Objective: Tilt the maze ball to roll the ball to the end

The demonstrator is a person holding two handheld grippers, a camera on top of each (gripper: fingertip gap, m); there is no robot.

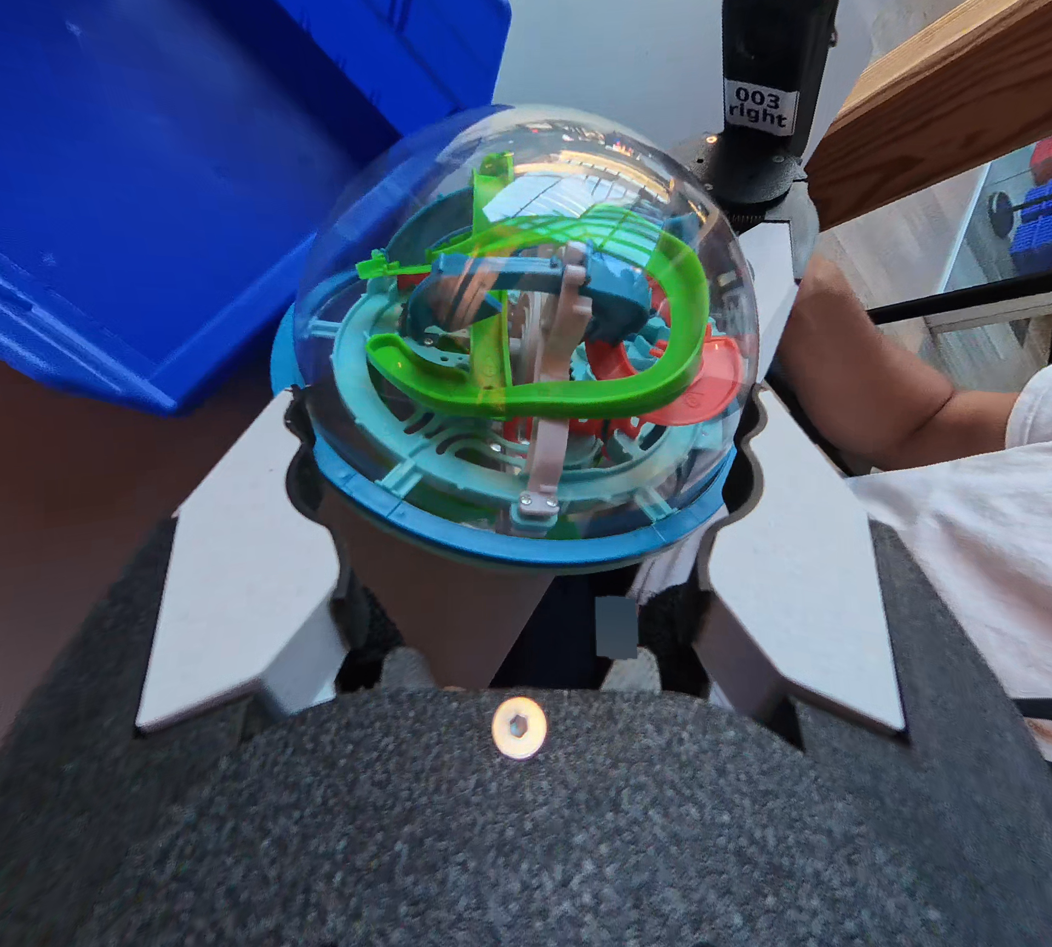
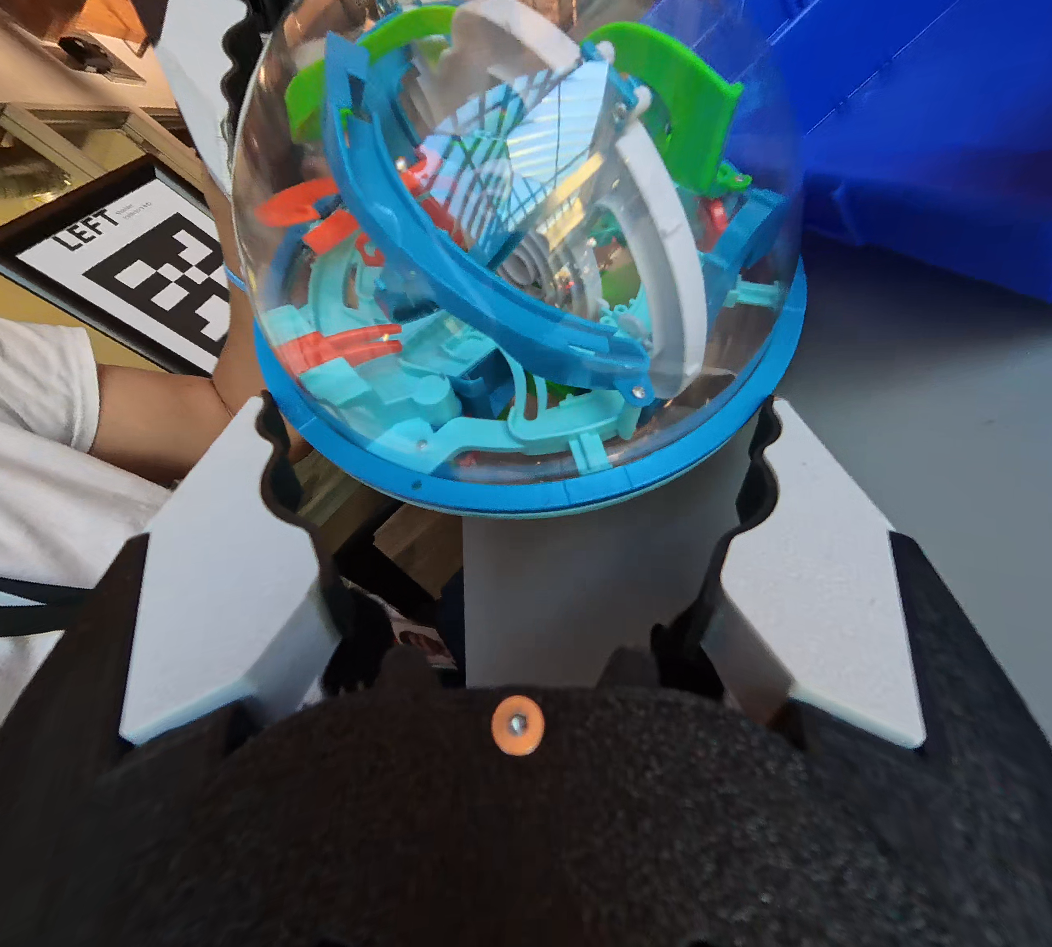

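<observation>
Left wrist view: maze ball (image 1: 524,344) sits between the left claw (image 1: 521,427) fingers, which spread wide and press its blue rim; right claw (image 2: 515,455) grips the rim likewise from the opposite side. Ball is lifted, beside the blue bin (image 1: 188,134). Risks: the smooth dome slipping from the pads on a steep tilt; the inner ball, not discernible, dropping off its track.
</observation>
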